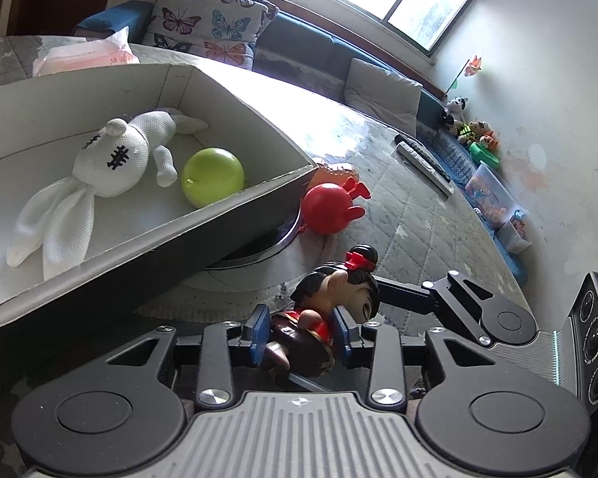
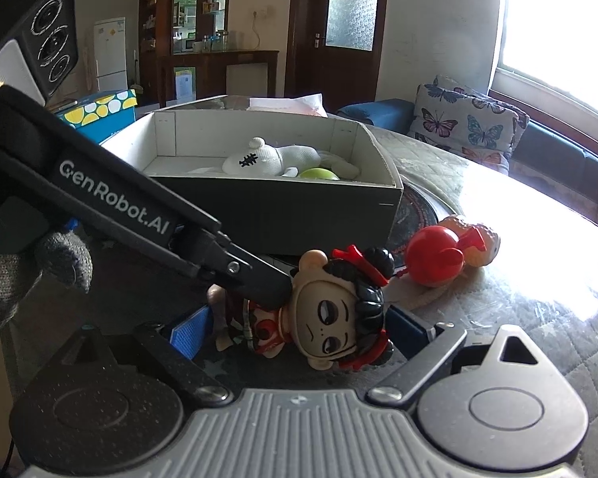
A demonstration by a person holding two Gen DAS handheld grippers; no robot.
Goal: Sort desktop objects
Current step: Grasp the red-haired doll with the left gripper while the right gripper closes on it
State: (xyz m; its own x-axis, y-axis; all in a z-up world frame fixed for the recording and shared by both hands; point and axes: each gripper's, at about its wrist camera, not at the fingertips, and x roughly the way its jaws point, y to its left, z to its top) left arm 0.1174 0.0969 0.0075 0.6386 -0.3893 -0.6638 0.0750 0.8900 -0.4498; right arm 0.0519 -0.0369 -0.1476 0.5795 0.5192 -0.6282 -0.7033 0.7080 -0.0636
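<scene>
I've got the doll [image 1: 331, 318] lying btwn both claws, L [image 1: 301, 334] & R [image 2: 299, 332] spread open, box [image 1: 235, 215] just behind.

White knitted rabbit [image 1: 111, 159] with black stitched eyes, lime-green ball [image 1: 212, 176], red round toy [image 1: 327, 208], butterfly-print pillow [image 1: 207, 24].

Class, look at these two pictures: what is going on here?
A person with a gripper in each hand is sorting toys into a cardboard box. A white knitted bunny and green ball are already inside. Both grippers surround a doll figurine lying on the table: the left gripper flanks its body, the right gripper its head. A red ball toy waits nearby.
</scene>
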